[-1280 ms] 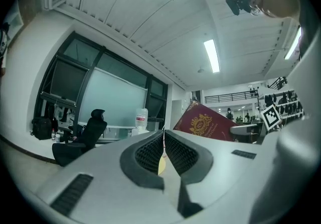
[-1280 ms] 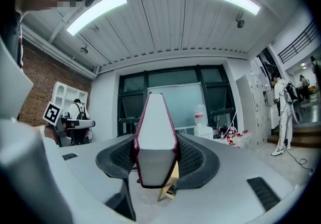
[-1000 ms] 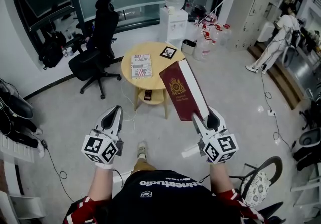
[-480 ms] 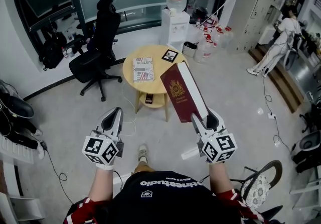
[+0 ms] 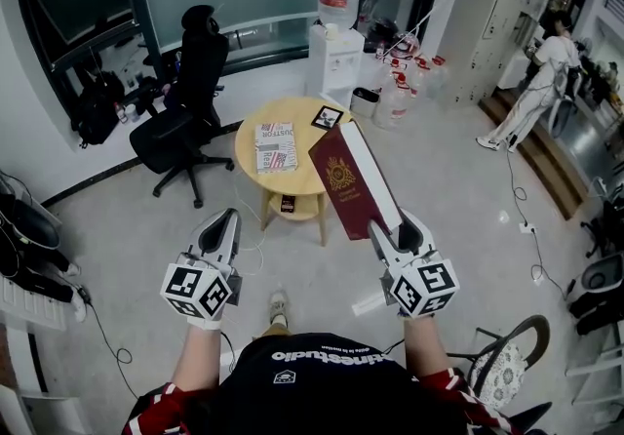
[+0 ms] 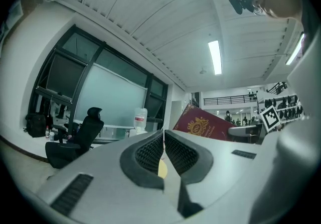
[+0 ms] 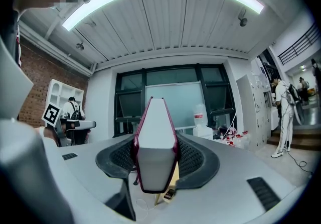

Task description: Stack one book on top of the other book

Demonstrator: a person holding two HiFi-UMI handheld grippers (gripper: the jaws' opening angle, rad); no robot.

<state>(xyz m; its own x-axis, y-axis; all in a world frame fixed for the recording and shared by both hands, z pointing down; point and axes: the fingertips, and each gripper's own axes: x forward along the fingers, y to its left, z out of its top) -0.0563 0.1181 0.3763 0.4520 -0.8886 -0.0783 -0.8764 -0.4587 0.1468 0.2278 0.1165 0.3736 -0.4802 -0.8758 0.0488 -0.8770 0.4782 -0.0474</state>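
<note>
A thick maroon book [image 5: 353,179] with a gold crest sticks out forward from my right gripper [image 5: 396,230], which is shut on its lower end; in the right gripper view the book [image 7: 156,142] stands on edge between the pads. The same book [image 6: 206,125] shows at the right of the left gripper view. A second book [image 5: 276,147], white with red and black print, lies flat on the round wooden table [image 5: 310,171] ahead. My left gripper [image 5: 222,231] is held level at the left, shut with nothing between its jaws [image 6: 163,153].
A framed black-and-white card [image 5: 327,117] lies on the table's far side. A black office chair [image 5: 185,107] stands left of the table, a water dispenser [image 5: 336,33] behind it with bottles beside. A person [image 5: 537,80] stands far right. Cables trail across the floor.
Both grippers and the maroon book have moved forward toward the round table, which now sits a little closer in the head view. The grip on the book is unchanged.
</note>
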